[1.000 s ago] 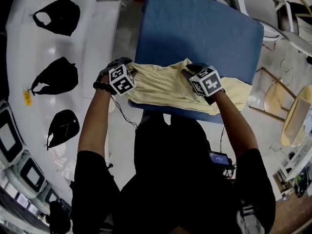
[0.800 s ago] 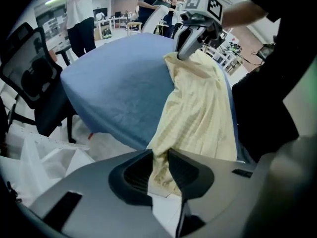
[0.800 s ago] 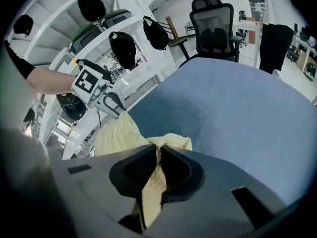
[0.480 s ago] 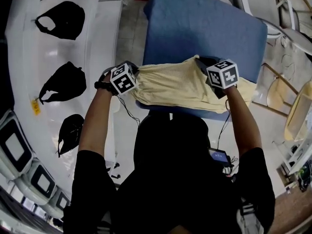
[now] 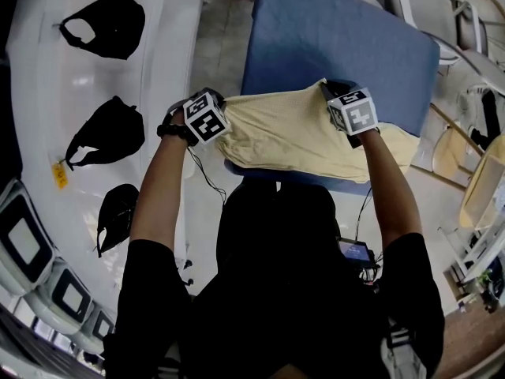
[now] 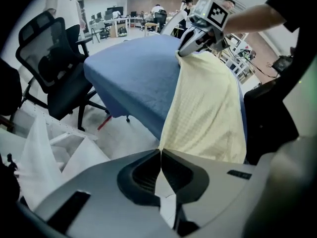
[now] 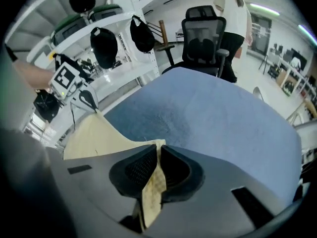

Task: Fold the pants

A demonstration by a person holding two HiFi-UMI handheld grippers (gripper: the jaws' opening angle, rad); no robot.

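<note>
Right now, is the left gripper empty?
No, the left gripper is shut on an edge of the yellow pants.

The head view looks steeply down at the blue padded table point(image 5: 339, 38); both gripper views skim it closely, facing each other across the pale yellow fabric pants point(image 5: 292, 133).

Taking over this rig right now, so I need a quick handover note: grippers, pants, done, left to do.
Left gripper: shut on one end of the pants edge.
Right gripper: jaws just closed on the other end, cloth between them.
Pants: stretched between the grippers over the blue table, near side.
Done: both grips taken.
Left: probably carry the edge across, lay the fold, release.
</note>
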